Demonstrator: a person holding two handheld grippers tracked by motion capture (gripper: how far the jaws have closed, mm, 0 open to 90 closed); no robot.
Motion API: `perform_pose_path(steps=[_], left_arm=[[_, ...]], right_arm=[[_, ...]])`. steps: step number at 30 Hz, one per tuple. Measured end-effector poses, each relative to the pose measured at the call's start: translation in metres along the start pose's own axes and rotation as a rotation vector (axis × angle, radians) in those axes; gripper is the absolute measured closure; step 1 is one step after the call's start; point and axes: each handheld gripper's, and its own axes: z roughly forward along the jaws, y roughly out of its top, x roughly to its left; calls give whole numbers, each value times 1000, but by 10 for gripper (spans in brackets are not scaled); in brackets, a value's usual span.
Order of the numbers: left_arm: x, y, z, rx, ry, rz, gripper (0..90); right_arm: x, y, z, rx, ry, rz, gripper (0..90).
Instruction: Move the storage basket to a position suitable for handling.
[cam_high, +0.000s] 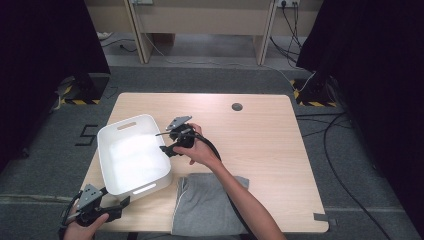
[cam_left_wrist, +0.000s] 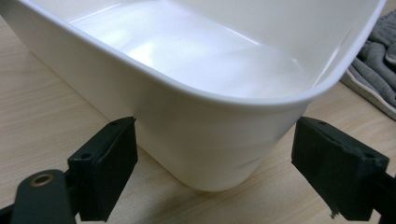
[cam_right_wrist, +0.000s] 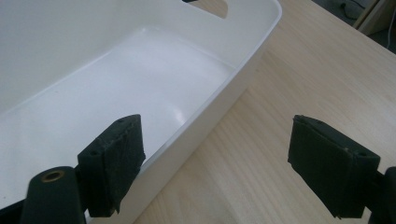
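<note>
White bin (cam_high: 131, 156): empty, on desk (cam_high: 260, 145) left side, beside grey garment (cam_high: 207, 202). Left tongs (cam_high: 120, 202) gape at its near corner; right tongs (cam_high: 166, 142) gape astride its right rim, gripping nothing. Step: approach. Next: likely close on rim.

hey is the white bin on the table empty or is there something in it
Empty. The white bin shows a bare white floor in the high view and both gripper views; the grey cloth lies beside it on the table, not inside.

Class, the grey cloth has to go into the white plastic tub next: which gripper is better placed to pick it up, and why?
Probably the right gripper: open, beside the white plastic tub, its arm above the grey cloth. The left gripper is open at the tub's near corner.
</note>
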Motion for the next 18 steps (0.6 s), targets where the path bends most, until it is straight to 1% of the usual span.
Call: perform_pose_path(steps=[1, 3, 5, 6, 7, 9, 10, 11, 14, 15, 17, 18], left_arm=[[1, 2, 1, 4, -1, 6, 141], [1, 3, 2, 2, -3, 6, 141], [3, 7, 7, 3, -1, 11, 142], [3, 7, 7, 3, -1, 11, 142], [4, 12, 11, 0, 2, 7, 142], [5, 18, 17, -4, 8, -1, 143], [7, 20, 20, -1, 19, -1, 143], [8, 22, 23, -1, 24, -7, 143], [12, 31, 34, -8, 34, -40, 153], [14, 33, 38, -6, 37, -45, 157], [17, 38, 46, -10, 32, -63, 167], [17, 38, 46, -10, 32, -63, 168]], right_arm=[[0, 1, 2, 15, -7, 5, 190], [0, 1, 3, 17, -8, 2, 189], [-4, -1, 5, 24, -16, 23, 187], [-4, -1, 5, 24, -16, 23, 187], [-8, -3, 4, 32, -23, 30, 187], [-12, -6, 2, 39, -38, 33, 187], [-15, -8, 0, 42, -46, 45, 188], [-18, -10, -3, 37, -49, 65, 194], [-25, -17, -10, 37, -59, 88, 195], [-27, -20, -13, 33, -63, 97, 196], [-31, -26, -20, 34, -75, 117, 198], [-32, -29, -23, 34, -83, 119, 201]])
